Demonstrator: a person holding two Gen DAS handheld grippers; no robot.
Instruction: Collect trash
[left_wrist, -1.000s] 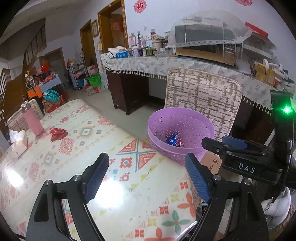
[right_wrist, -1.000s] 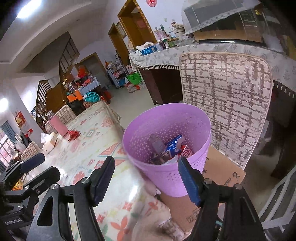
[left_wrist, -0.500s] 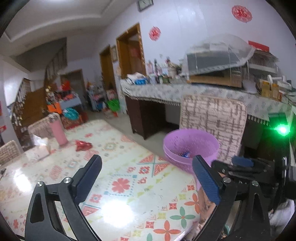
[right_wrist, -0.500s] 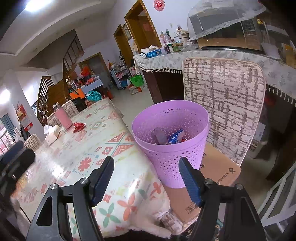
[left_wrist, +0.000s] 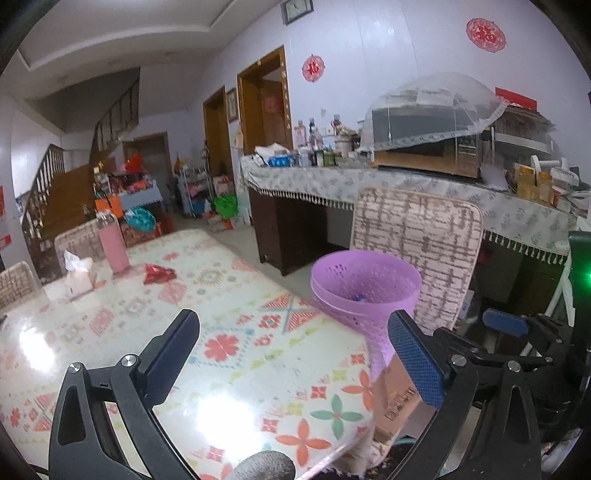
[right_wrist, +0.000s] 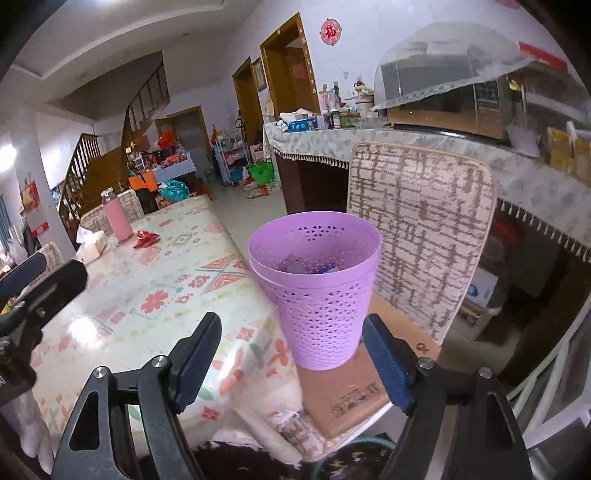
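Landmark: purple bin (right_wrist: 317, 291), a perforated plastic basket standing upright on a flat cardboard box (right_wrist: 364, 391).
Bin contents: a few pieces of trash (right_wrist: 321, 268) lie inside, one blue, one greyish; little more can be made out.
Counter: the patterned counter (left_wrist: 229, 332) lies to the left of the bin, its near corner just beside the bin wall.
Remaining trash: a crumpled red wrapper (left_wrist: 158, 273) sits on the counter, well apart from the bin, toward the far end.
Near the wrapper: a pink bottle (left_wrist: 112, 243) stands upright just beyond it, and a tissue box (left_wrist: 78, 278) sits further left, all far from the bin.
Chair: a chair back with a woven cover (right_wrist: 417, 221) rises directly behind the bin.
Left gripper (left_wrist: 295, 360): jaws spread wide, holding nothing, above the counter left of the bin.
Right gripper (right_wrist: 291, 363): jaws spread wide and empty, in front of the bin, the bin base showing between them.
Background: a cloth-covered sideboard (left_wrist: 406, 184) behind the chair and bin carries bottles and a mesh food cover.
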